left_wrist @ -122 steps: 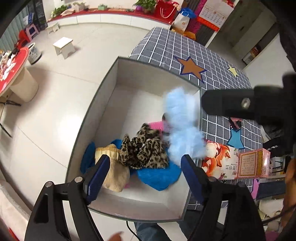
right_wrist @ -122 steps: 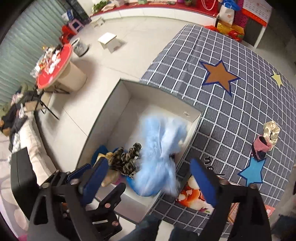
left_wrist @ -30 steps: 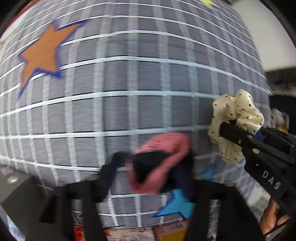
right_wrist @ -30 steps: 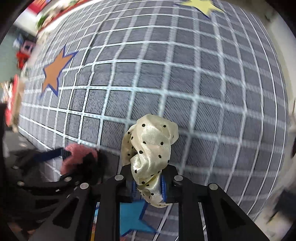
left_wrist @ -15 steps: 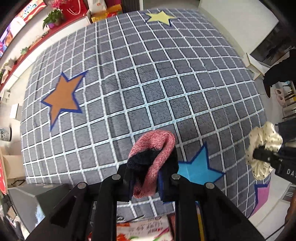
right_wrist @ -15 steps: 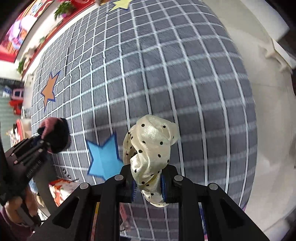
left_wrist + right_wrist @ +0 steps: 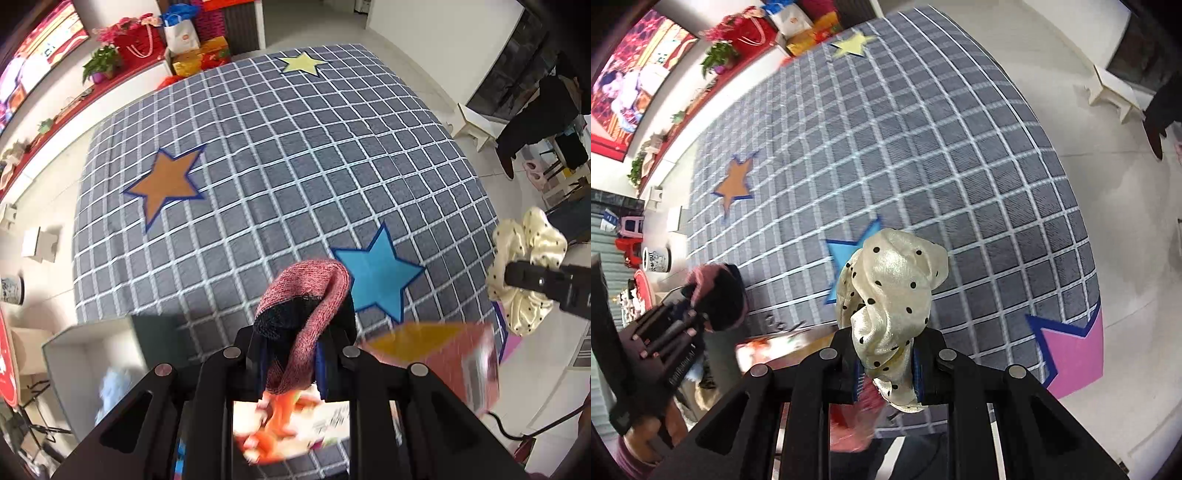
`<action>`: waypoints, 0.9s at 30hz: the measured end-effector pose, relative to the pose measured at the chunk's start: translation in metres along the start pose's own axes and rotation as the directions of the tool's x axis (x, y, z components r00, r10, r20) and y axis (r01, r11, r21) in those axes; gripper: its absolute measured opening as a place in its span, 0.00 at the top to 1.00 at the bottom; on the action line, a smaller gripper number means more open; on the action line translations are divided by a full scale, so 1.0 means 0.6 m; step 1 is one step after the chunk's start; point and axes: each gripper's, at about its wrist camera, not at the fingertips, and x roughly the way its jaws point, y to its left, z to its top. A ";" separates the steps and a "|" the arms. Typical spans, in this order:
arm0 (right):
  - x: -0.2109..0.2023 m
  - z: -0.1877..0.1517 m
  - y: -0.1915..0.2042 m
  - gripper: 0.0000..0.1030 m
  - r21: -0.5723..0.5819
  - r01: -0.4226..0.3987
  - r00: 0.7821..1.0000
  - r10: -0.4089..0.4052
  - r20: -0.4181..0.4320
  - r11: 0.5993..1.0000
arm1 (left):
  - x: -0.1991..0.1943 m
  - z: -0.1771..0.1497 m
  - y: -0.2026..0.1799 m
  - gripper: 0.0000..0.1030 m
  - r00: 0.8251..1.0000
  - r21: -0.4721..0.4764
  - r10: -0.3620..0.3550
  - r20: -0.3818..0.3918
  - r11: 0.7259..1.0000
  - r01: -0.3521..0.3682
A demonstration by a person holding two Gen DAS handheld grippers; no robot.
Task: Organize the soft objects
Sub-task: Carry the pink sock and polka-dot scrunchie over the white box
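Note:
My left gripper (image 7: 291, 365) is shut on a pink and black knitted sock (image 7: 306, 295), held high above the grey checked rug (image 7: 280, 155). It also shows at the left of the right wrist view (image 7: 716, 295). My right gripper (image 7: 886, 373) is shut on a cream polka-dot scrunchie (image 7: 894, 291), also held in the air; the scrunchie shows at the right edge of the left wrist view (image 7: 524, 266). The white storage box (image 7: 88, 350) lies at lower left with a light blue fluffy item (image 7: 110, 387) inside.
The rug carries an orange star (image 7: 166, 184), a blue star (image 7: 376, 273), a yellow star (image 7: 299, 62) and a pink star (image 7: 1075, 354). Printed cartons (image 7: 443, 354) lie near the rug's near edge. A white stool (image 7: 472, 125) stands on the tiled floor to the right.
Both grippers have risen and pulled back from the rug with their items still held. The white box has come into the left wrist view.

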 end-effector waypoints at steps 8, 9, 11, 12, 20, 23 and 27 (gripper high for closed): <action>-0.032 -0.046 0.122 0.80 -0.112 -0.018 0.999 0.021 0.025 0.994 | -0.070 -0.071 0.064 0.79 0.999 -0.074 -0.002 0.048 0.997 0.005; -0.031 -0.051 0.135 0.80 -0.125 -0.020 0.999 0.023 0.024 0.992 | -0.078 -0.083 0.074 0.79 0.999 -0.085 0.002 0.054 0.996 0.003; -0.026 -0.063 0.161 0.80 -0.145 -0.030 0.999 0.032 0.011 0.989 | -0.088 -0.102 0.090 0.79 0.998 -0.100 0.010 0.061 0.995 -0.004; -0.020 -0.072 0.179 0.80 -0.158 -0.040 0.999 0.040 -0.005 0.987 | -0.090 -0.111 0.097 0.79 0.998 -0.108 0.016 0.062 0.994 -0.009; 0.033 -0.123 0.294 0.80 -0.310 -0.058 0.994 0.025 -0.108 0.949 | -0.103 -0.204 0.174 0.79 0.998 -0.198 0.055 0.021 0.979 -0.049; 0.042 -0.131 0.329 0.80 -0.366 -0.062 0.992 0.018 -0.124 0.929 | -0.102 -0.234 0.197 0.79 0.998 -0.241 0.064 0.005 0.969 -0.061; 0.049 -0.140 0.363 0.80 -0.424 -0.066 0.991 0.010 -0.134 0.903 | -0.107 -0.264 0.226 0.79 0.997 -0.321 0.074 0.002 0.944 -0.069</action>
